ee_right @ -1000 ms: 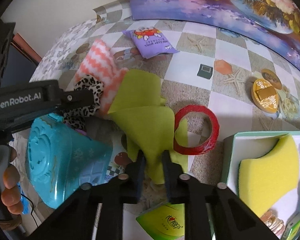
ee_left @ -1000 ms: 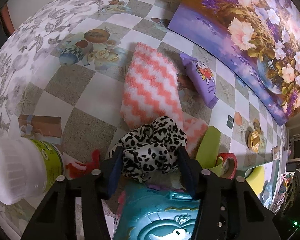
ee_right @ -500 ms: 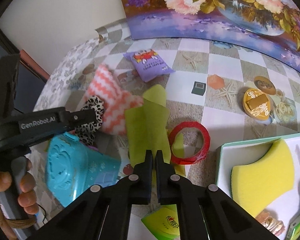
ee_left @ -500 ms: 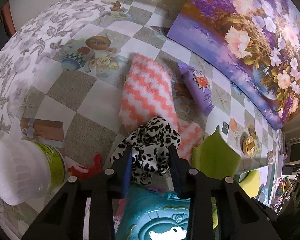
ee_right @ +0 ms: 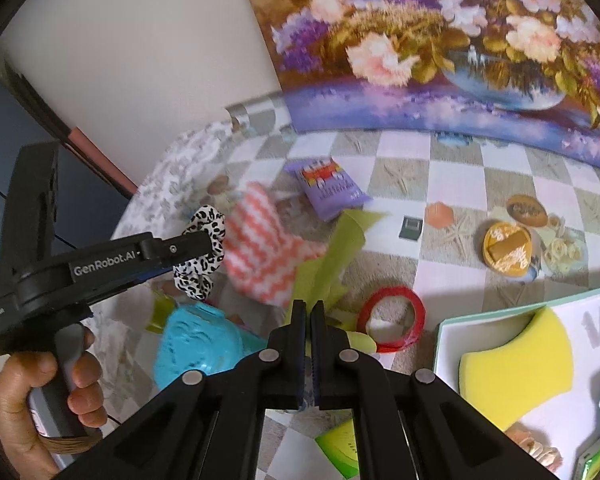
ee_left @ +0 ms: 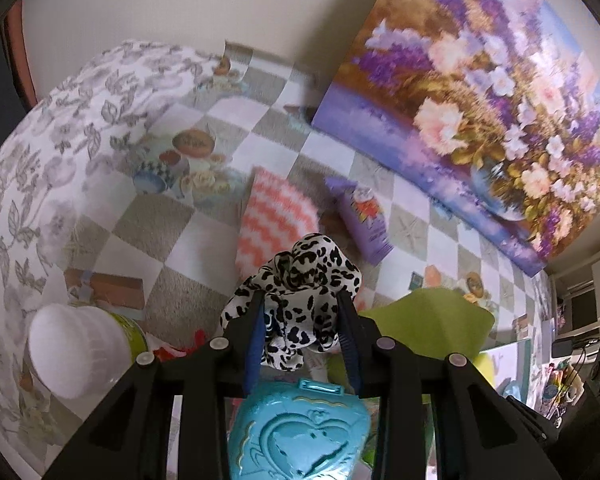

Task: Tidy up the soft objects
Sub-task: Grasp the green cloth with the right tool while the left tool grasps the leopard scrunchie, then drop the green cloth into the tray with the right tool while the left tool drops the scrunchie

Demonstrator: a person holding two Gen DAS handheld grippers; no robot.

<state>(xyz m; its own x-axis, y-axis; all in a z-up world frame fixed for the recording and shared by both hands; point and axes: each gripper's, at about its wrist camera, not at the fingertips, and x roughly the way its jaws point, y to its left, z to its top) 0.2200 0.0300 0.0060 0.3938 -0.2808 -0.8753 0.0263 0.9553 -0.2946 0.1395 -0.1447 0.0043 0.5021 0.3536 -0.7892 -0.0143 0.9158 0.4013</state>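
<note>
Softness governs handling: leopard-print scrunchie point(ee_left: 300, 280), light and compressible, is pinched mid-bunch in the left gripper point(ee_left: 302, 312) above the table, while the right gripper point(ee_right: 309, 320) clamps one edge of a limp, drooping green cloth point(ee_right: 332, 256).

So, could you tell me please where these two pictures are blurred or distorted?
Left wrist view: the painting and far tablecloth are smeared with motion blur, while the scrunchie between the fingers is sharper. Right wrist view: the green cloth and zigzag cloth are blurred, while the sponge is crisp. Fisheye bends the table edges in both.
</note>
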